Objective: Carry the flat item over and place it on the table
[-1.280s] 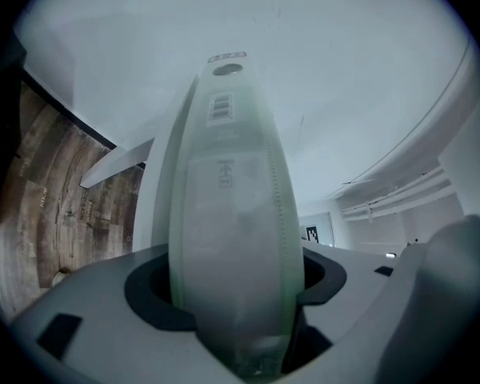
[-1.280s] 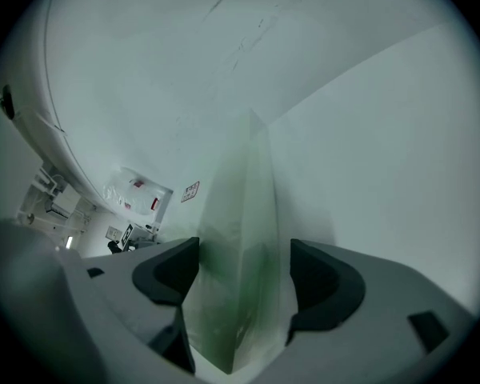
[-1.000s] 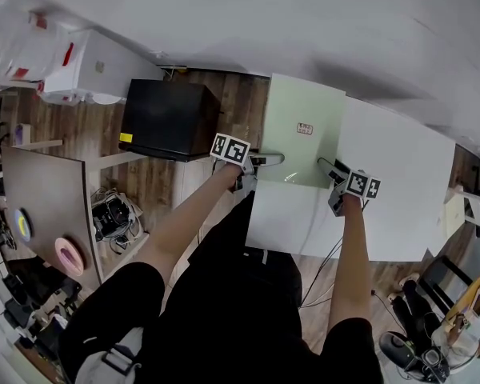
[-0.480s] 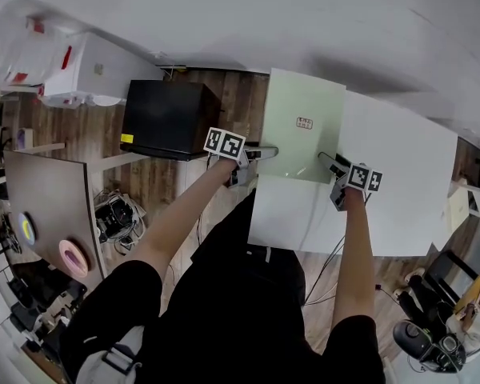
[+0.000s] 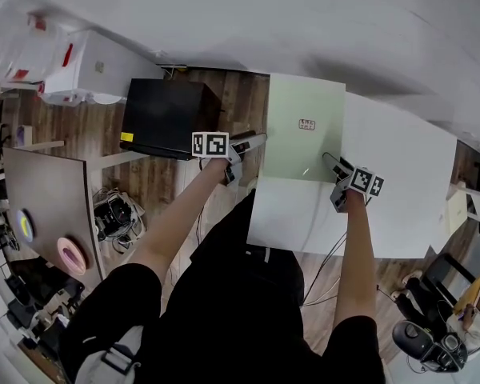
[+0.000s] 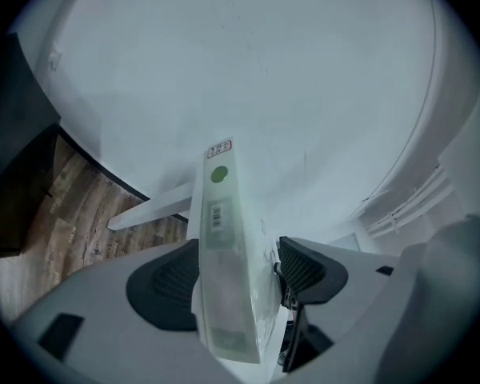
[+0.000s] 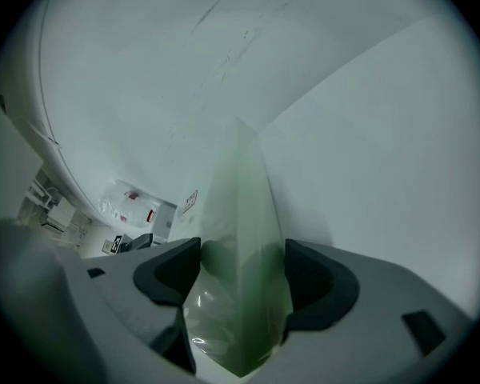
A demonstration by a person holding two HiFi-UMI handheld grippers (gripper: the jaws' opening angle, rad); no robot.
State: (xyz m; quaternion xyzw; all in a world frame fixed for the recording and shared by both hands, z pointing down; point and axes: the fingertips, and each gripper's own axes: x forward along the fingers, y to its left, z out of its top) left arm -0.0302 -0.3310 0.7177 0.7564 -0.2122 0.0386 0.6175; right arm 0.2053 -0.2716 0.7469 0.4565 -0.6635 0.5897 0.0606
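The flat item [image 5: 304,126] is a pale green sheet in clear wrap with a small red label, lying at the far left end of the white table [image 5: 400,182]. My right gripper [image 5: 330,163] is shut on its near edge; in the right gripper view the green sheet [image 7: 240,206] fills the space between both pads of the right gripper [image 7: 242,274]. My left gripper [image 5: 256,140] sits at the item's left edge. There the item's edge [image 6: 220,230] still stands between the jaws of the left gripper [image 6: 238,274], with a visible gap to the right pad.
A black box [image 5: 168,118] stands left of the table, and white boxes [image 5: 96,66] beyond it. A brown table [image 5: 52,206] with a pink roll [image 5: 70,254] is at far left. Cables [image 5: 112,214] lie on the wooden floor. Chairs [image 5: 432,334] stand at lower right.
My left gripper has slid left, off toward the item's left edge, and its jaws have loosened. The item lies slightly farther onto the table. The right gripper has barely moved.
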